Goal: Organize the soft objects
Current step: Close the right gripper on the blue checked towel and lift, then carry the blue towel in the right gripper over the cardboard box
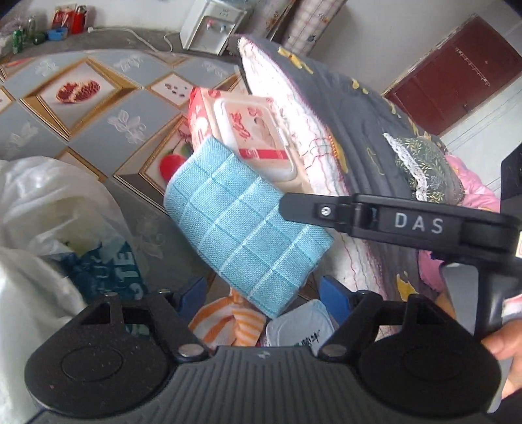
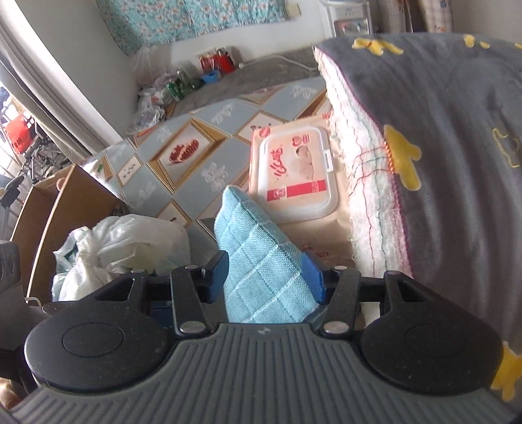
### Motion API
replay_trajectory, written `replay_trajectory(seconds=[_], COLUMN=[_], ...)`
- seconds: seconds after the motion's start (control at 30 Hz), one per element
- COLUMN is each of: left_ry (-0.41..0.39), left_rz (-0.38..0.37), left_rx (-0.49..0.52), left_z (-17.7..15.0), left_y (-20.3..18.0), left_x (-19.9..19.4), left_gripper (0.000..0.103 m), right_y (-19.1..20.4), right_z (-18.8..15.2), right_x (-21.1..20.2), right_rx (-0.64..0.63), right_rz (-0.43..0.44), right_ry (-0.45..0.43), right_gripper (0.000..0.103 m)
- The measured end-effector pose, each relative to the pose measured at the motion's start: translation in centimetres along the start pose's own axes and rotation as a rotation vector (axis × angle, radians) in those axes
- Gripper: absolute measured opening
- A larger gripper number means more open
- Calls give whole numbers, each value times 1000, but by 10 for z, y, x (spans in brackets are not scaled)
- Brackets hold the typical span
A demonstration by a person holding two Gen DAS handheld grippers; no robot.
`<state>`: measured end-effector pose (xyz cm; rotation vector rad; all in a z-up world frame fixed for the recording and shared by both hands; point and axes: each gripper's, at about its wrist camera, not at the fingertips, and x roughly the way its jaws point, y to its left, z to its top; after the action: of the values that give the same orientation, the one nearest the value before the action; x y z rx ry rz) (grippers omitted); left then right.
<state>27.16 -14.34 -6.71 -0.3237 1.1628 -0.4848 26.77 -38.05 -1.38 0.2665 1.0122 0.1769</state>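
A folded light-blue checked cloth sits between the blue pads of my right gripper, which is shut on it. In the left wrist view the same blue cloth hangs in the air, with one black finger of the right gripper lying across its right edge. My left gripper is below the cloth, open, with nothing between its pads. Under it lie an orange-striped cloth and a white tub. A folded grey blanket with yellow motifs stands to the right.
A pack of wet wipes lies on the fruit-patterned table cover beside the blanket. White plastic bags and a cardboard box are at the left. Bottles and cans and a water dispenser stand at the back.
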Motion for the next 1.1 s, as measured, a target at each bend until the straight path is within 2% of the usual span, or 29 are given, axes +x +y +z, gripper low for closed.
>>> replay_trajectory(seconds=[0.23,0.33,0.47,0.63,0.8,1.1], left_ry=[54,61,54,30,11,-85], left_rz=[-11,-19,-21,-37,-64,-119], left_rx=[-52,-75,-89,-89,-84,-35], left_z=[12,16,17,18,18,13], left_y=[8,11,12,10,6,-11], left_x=[30,39,44,41,27,-26], left_gripper=[79,76,68,57,50,50], right_y=[-15,-18,-21,-23,-13,20], right_z=[8,8,5,4,3,8], right_x=[34,41,49,47,33,-26], right_rx=[67,89,122,172,177,124], right_rz=[45,63,86,143,172,201], right_ry=[89,111,135,140,126,35], right_gripper=[49,46,37,20,14,12])
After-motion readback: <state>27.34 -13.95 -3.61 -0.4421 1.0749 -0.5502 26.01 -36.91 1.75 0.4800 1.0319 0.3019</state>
